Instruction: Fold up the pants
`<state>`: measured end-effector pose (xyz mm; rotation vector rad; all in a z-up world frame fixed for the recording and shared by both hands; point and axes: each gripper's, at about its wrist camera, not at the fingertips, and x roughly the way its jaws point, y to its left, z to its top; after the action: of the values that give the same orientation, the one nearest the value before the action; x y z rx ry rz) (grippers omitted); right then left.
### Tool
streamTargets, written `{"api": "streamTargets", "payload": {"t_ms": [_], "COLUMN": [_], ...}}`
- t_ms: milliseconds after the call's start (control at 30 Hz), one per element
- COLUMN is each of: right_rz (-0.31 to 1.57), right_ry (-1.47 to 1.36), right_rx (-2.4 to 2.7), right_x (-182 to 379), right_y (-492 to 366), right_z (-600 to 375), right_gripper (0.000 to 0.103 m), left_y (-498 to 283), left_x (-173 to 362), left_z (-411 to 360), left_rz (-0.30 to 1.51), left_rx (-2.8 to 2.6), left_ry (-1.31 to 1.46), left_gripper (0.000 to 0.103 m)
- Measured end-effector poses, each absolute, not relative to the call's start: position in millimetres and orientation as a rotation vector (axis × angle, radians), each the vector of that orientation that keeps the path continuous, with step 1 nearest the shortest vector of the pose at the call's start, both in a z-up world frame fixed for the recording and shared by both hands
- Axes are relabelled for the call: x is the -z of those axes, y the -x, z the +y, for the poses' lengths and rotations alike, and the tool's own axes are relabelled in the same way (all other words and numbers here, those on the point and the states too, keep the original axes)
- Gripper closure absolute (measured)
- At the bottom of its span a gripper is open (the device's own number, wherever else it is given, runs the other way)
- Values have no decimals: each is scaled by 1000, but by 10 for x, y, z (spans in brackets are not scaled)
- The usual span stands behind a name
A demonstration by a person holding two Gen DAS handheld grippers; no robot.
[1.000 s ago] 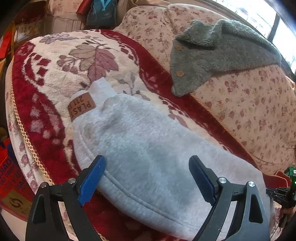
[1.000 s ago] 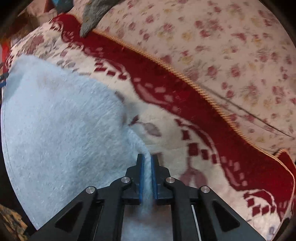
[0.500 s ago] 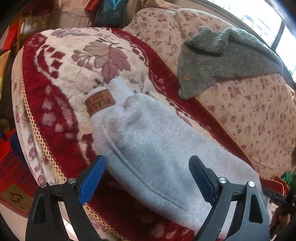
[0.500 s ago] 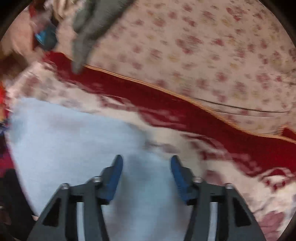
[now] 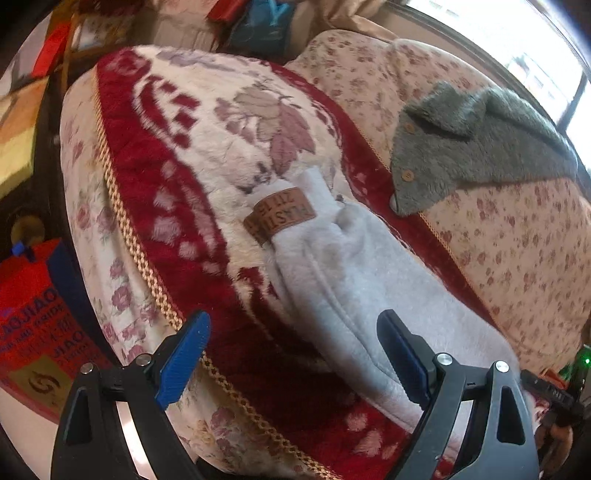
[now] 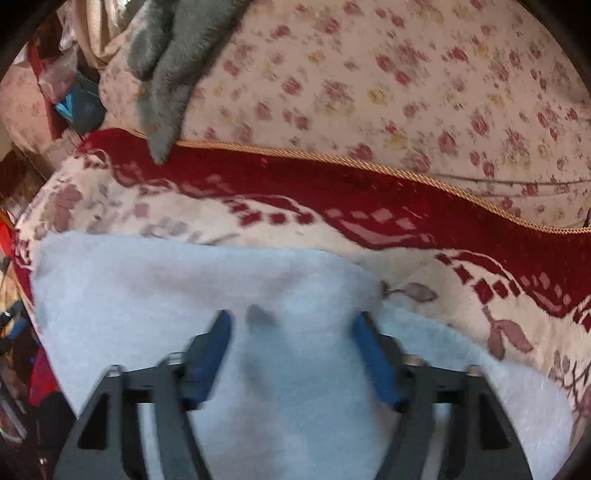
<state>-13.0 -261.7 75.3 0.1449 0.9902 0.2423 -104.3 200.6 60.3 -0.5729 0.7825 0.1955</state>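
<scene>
Light grey fleece pants (image 5: 354,280) lie folded on the sofa seat, over a red and cream floral blanket (image 5: 192,155). A brown leather patch (image 5: 280,218) marks their far end. My left gripper (image 5: 295,350) is open and empty, hovering over the pants' near-left edge and the blanket. In the right wrist view the pants (image 6: 184,288) spread across the lower half. My right gripper (image 6: 291,347) is open and empty just above them.
A grey fuzzy garment with buttons (image 5: 472,144) drapes over the floral sofa back (image 5: 517,240); it also shows in the right wrist view (image 6: 166,74). A red box (image 5: 33,317) stands on the floor at left. Clutter sits beyond the sofa arm (image 5: 255,22).
My right gripper opened, let go of the pants fabric, and pulled back above it. My left gripper stayed open and drew back to the left.
</scene>
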Motion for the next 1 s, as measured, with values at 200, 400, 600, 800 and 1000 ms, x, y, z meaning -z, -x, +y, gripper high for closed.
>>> {"api": "streamTargets", "payload": {"t_ms": [200,400,600,800,1000], "right_rz": [1006,1006,1009,1054,1110], "right_ry": [-43,53,162,296,225], "right_rx": [-574,-773,-835,-830,-903], "right_x": [-931,-934,-809,-532,-349], "right_y": [-124,-479,-786,-1177,-1421], "right_z": [-1464,-236,646,1125,1158], "right_gripper": [20,20,19,17,17], "left_y": [1012,842,643,400,215], "left_x": [-517,-390,-248,-170,-65], "left_z": [2005,1980,2041,2075,2097], "left_rz": [794,822,854,863,848], "left_rx": [-160,-145,-144,-138,-101], "left_ry": [608,588,581,564,604], "left_gripper": [10,10,10,10,8]}}
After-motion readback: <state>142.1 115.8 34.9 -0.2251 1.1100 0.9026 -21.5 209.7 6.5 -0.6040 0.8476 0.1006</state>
